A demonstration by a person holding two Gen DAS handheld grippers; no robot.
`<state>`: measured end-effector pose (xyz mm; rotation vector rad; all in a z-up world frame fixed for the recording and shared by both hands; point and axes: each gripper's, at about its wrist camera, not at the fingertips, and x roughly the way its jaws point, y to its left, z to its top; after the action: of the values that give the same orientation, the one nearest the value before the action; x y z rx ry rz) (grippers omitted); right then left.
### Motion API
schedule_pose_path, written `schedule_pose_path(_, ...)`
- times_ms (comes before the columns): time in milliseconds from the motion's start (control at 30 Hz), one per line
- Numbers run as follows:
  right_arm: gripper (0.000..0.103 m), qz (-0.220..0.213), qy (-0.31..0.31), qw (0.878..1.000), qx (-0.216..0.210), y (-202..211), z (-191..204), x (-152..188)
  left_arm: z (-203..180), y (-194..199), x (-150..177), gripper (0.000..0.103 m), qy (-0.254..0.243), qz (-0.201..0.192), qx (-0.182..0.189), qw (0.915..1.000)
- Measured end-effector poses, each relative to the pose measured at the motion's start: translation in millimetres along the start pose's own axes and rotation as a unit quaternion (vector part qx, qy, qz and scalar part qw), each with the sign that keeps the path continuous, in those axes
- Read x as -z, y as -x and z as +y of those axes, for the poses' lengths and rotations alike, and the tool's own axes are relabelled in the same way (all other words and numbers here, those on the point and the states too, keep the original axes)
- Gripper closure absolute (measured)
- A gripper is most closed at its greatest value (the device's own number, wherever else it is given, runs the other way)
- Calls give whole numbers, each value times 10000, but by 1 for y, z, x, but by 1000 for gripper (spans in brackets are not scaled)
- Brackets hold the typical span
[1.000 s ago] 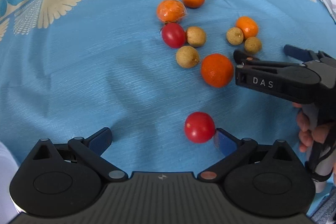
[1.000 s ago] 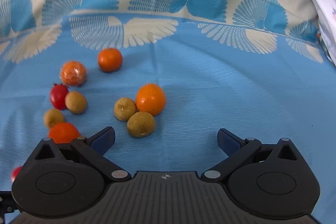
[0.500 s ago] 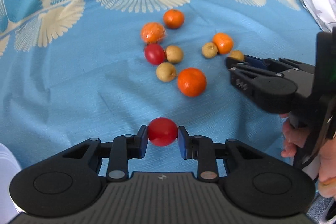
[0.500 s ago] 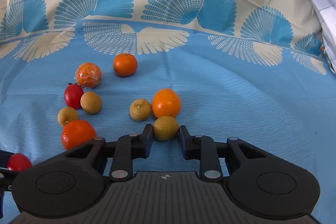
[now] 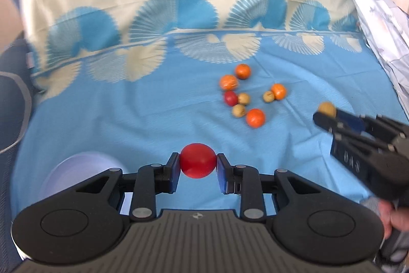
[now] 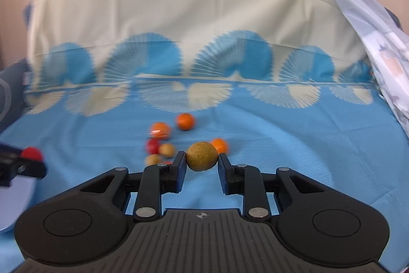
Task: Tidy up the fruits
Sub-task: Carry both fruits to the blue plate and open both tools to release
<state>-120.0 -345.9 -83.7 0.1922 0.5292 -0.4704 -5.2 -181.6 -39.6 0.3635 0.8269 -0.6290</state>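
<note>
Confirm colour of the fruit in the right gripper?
Yellowish-brown, a dull tan fruit pinched in the right gripper; clearest in the right wrist view.

Glossy red tomato point(image 5: 198, 164), matt cloth sheet point(image 5: 127, 119)

Bed: covered by a blue sheet point(image 5: 107, 119) with cream fan shapes and a cream band at the far side.
Fruit on sheet: four oranges point(image 5: 255, 117), three small tan fruits point(image 5: 239, 110) and one tomato point(image 5: 230, 98), clustered close together.
Near left: pale bowl point(image 5: 76, 170), blurred.
</note>
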Motion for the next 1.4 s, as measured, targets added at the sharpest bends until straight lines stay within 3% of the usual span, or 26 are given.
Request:
schedule_pose_path(200,75,221,172,9926,-1182,68,68,7,45,66,45,70,382,-1,-299,9988)
schedule_pose_path(467,75,538,639,9782,-1903,126,147,26,109,128,104,70,1029,-71,-597,9929)
schedule_pose_path(833,75,686,931,9722,-2037,162,184,32,151,157,138,70,1531,-127,-734,9854)
schedule_pose_path(1400,75,809,995,9735,-1894,156,193,30,161,148,132,70,1709,-142,-623,9832)
